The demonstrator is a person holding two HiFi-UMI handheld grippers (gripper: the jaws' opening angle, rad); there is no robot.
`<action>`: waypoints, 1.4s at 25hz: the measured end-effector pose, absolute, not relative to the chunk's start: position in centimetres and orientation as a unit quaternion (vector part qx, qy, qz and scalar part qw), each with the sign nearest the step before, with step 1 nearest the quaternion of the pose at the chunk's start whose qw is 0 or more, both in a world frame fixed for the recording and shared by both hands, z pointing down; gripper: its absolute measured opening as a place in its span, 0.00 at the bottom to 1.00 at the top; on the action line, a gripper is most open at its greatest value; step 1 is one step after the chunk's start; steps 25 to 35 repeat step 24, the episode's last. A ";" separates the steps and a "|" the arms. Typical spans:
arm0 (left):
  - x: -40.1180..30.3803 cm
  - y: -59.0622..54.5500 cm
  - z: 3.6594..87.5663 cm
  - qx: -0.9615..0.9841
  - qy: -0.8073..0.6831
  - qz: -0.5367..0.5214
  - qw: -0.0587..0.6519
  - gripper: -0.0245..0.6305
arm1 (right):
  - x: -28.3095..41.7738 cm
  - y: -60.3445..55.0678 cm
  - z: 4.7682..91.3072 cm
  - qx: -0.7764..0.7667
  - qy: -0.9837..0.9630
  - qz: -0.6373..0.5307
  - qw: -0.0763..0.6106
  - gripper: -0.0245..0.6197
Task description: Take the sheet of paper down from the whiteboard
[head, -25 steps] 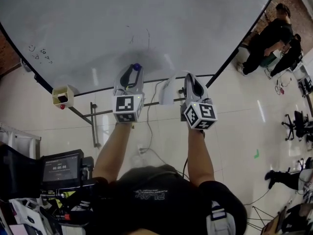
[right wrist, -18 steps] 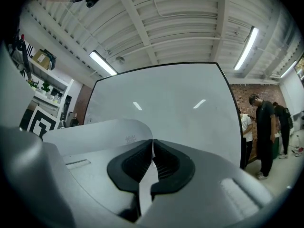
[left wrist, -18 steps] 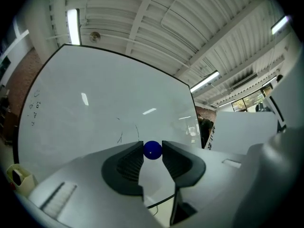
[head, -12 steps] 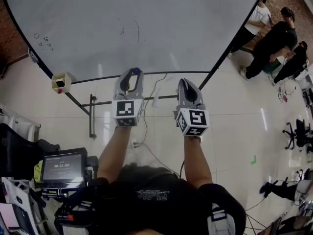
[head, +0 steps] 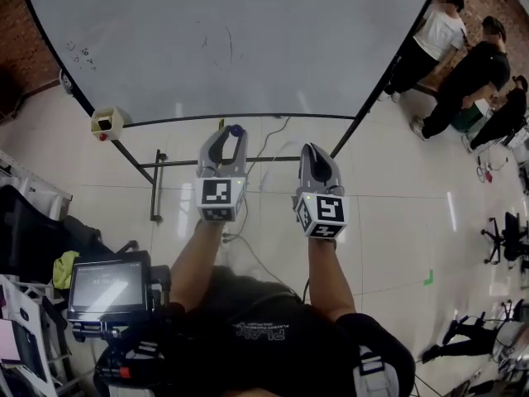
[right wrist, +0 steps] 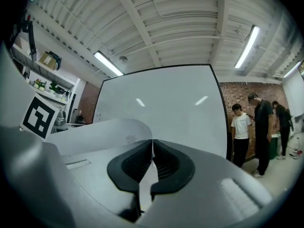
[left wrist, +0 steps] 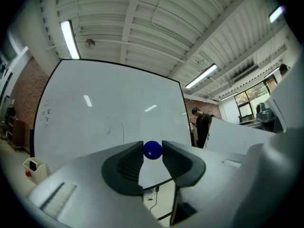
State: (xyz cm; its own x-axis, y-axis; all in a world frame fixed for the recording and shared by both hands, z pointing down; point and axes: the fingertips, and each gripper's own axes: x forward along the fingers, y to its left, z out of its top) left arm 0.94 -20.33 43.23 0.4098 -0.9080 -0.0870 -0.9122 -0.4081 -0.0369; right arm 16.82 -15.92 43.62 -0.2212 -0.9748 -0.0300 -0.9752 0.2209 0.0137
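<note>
My left gripper [head: 231, 132] is shut on a small blue round magnet [head: 235, 129], which sits between the pads in the left gripper view [left wrist: 152, 149]. My right gripper [head: 319, 150] is shut on the white sheet of paper [right wrist: 107, 132], which curls away to the left of the jaws. From the left gripper view the sheet [left wrist: 237, 133] shows at the right. Both grippers point level at the whiteboard [head: 248, 40], a short way back from it. The board carries only faint pen marks [head: 216, 48].
The whiteboard's stand and floor bars [head: 154, 180] lie just ahead of the grippers, with a small box [head: 107, 122] at the board's lower left corner. Several people [head: 463, 64] stand at the right. A screen on a cart [head: 103, 288] is at my left; office chairs [head: 504, 230] at far right.
Both grippers have drawn back from the whiteboard and sunk a little, the left with the magnet, the right with the sheet. The board now lies farther off.
</note>
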 end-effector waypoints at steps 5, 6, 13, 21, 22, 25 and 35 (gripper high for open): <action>1.1 -20.2 43.7 -0.833 0.551 0.022 0.037 0.23 | 16.6 -15.8 43.2 -0.620 0.784 0.031 0.004 0.06; 1.2 -20.2 43.8 -0.834 0.551 0.022 0.039 0.23 | 16.5 -15.8 43.0 -0.619 0.785 0.033 0.005 0.06; 0.7 -19.9 43.6 -0.832 0.553 0.023 0.049 0.23 | 15.8 -15.7 43.2 -0.618 0.785 0.032 0.012 0.06; -0.1 -19.7 43.4 -0.833 0.551 0.023 0.048 0.23 | 15.0 -16.1 43.5 -0.621 0.783 0.035 0.008 0.06; -0.2 -19.7 43.3 -0.832 0.552 0.023 0.046 0.23 | 14.9 -16.1 43.4 -0.622 0.782 0.036 0.009 0.06; -0.5 -19.8 43.0 -0.831 0.555 0.023 0.042 0.23 | 14.9 -16.2 43.1 -0.624 0.781 0.039 0.009 0.06; -0.5 -19.8 43.0 -0.831 0.555 0.023 0.042 0.23 | 14.9 -16.2 43.1 -0.624 0.781 0.039 0.009 0.06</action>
